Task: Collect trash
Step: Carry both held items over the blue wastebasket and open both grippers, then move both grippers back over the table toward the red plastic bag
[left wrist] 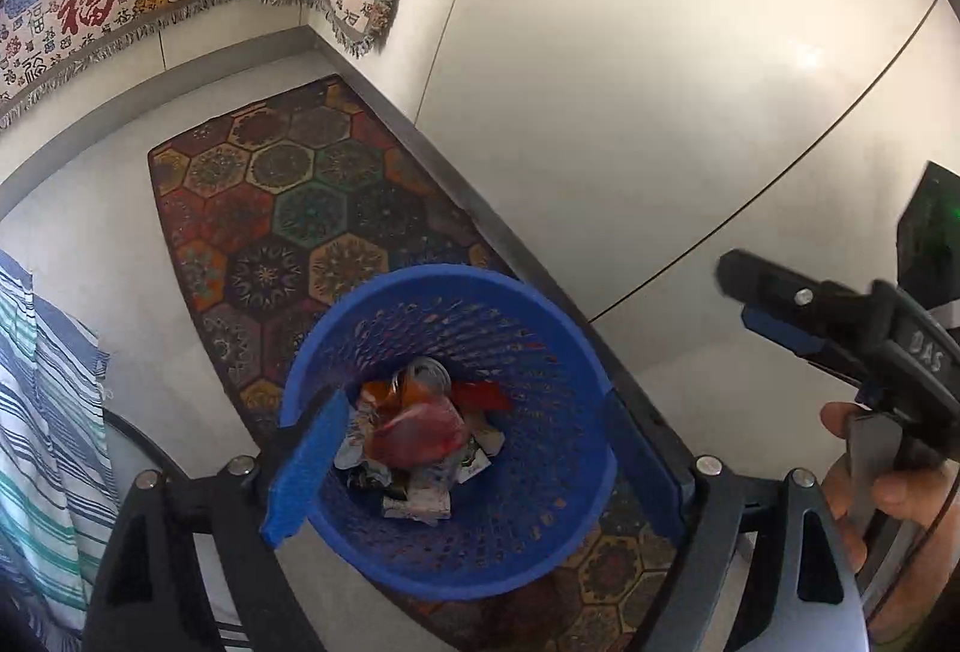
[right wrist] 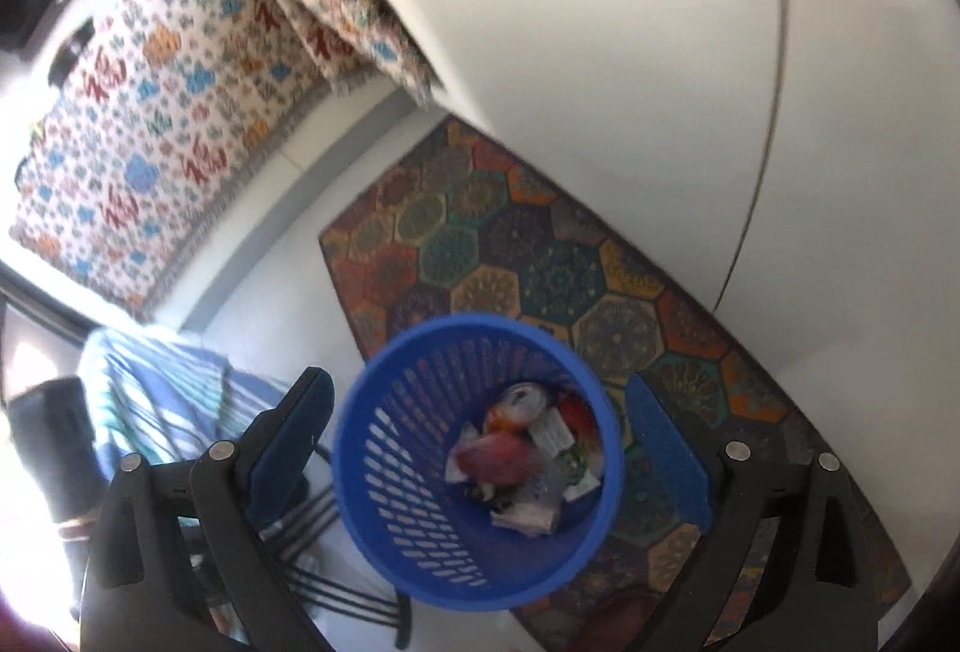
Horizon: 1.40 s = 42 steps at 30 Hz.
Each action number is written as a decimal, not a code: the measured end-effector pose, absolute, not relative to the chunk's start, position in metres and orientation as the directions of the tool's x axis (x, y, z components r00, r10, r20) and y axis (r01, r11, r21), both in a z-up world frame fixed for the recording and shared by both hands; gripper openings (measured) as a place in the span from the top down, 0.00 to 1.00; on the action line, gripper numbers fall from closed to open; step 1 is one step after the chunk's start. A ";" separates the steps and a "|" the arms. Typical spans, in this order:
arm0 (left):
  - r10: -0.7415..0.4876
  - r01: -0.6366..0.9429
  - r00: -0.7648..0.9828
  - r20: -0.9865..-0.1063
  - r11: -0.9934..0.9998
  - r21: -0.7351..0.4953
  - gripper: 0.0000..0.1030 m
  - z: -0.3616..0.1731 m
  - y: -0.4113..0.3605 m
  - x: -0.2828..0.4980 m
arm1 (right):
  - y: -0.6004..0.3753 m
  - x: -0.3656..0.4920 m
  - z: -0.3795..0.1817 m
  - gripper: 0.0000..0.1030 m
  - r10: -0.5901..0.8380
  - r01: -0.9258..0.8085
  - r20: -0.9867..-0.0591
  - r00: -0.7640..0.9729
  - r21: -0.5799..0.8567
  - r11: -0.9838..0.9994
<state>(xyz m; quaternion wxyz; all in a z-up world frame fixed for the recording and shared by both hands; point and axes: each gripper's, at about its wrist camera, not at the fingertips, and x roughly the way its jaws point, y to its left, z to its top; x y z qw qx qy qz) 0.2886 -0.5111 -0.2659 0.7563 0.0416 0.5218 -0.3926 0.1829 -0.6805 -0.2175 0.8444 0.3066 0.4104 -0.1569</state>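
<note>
Both tongs, left (left wrist: 456, 448) and right (right wrist: 480, 442), gape wide and empty over the blue basket (left wrist: 336, 352); wrappers (left wrist: 420, 436) are already inside, looks mostly done

Both tongs have black frames with silver screw heads and blue pads. In the left view, the right tongs (left wrist: 774, 316) at 3 o'clock bear pale lettering, above a grey trigger under bare fingers (left wrist: 888, 490).

you see a perforated blue plastic basket (left wrist: 447, 550) holding crumpled paper and foil trash (left wrist: 414, 442), on a woven patterned rug (left wrist: 288, 208) beside a smooth, glossy white cabinet (left wrist: 660, 81).
</note>
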 end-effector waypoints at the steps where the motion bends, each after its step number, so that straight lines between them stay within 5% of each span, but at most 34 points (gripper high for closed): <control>1: -0.563 0.635 0.148 -0.813 0.684 -0.358 0.14 -0.260 -0.509 0.287 | -0.680 0.180 -0.210 0.04 -0.029 0.518 -0.780 0.625 0.387 0.763; 12: -0.609 0.685 0.310 -0.730 0.676 -0.272 0.14 -0.123 -0.376 0.214 | -0.622 0.130 -0.093 0.02 -0.129 0.488 -0.685 0.717 0.359 0.796; 23: -0.461 0.560 0.426 -0.779 0.810 -0.174 0.14 -0.112 -0.149 0.129 | -0.421 0.079 -0.003 0.00 -0.002 0.236 -0.645 0.764 0.277 0.931; 34: -0.281 0.288 0.560 -0.780 0.948 -0.134 0.14 -0.137 0.001 0.201 | -0.266 0.138 -0.077 0.01 0.181 -0.131 -0.731 0.658 0.126 0.983; 42: -0.280 0.343 0.599 -0.751 0.936 -0.075 0.14 -0.154 0.056 0.324 | -0.180 0.215 -0.145 0.01 0.229 -0.319 -0.779 0.584 0.039 0.947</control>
